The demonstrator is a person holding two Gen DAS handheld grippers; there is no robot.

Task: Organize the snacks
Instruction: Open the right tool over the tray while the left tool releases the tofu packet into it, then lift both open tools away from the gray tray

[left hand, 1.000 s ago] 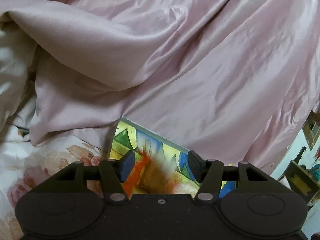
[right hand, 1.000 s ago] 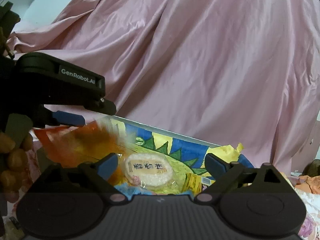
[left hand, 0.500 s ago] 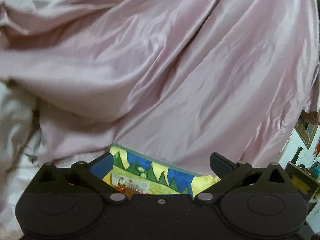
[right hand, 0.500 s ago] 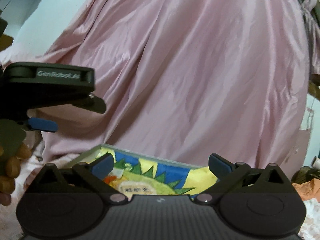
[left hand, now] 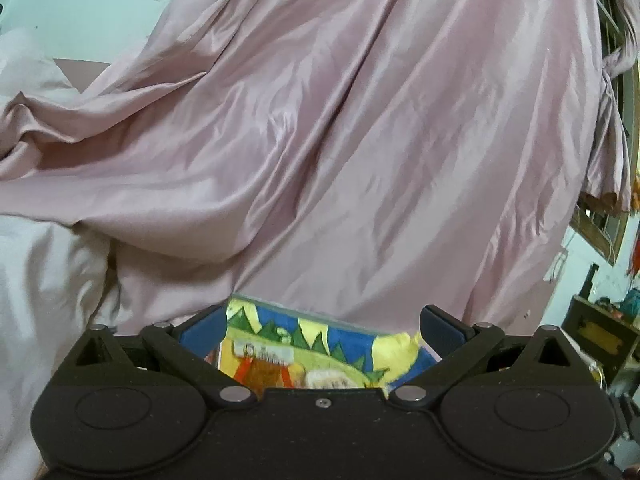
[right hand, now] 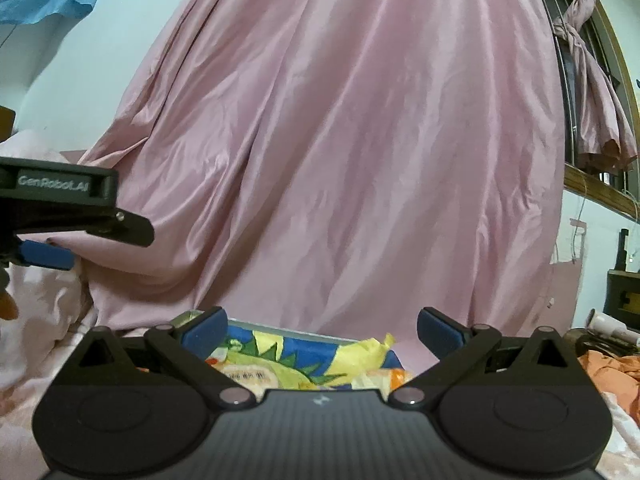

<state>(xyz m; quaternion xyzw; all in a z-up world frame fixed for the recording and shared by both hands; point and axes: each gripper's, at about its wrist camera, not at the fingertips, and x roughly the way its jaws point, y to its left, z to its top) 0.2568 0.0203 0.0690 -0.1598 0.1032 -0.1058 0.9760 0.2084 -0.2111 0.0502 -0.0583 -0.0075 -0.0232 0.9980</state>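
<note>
Between the spread blue pads of the left gripper nothing is held; its jaws stand wide above a colourful box of snack packets; the right gripper is likewise fully open and empty over the same box, where a round rice-cracker packet and a crumpled yellow wrapper lie; behind hangs a pink satin curtain, with bedding to the left; the risk, I judge, is that both grippers crowd one small box, so a descending finger could clip the rim, tip it on the soft bedding, or crush a packet
</note>
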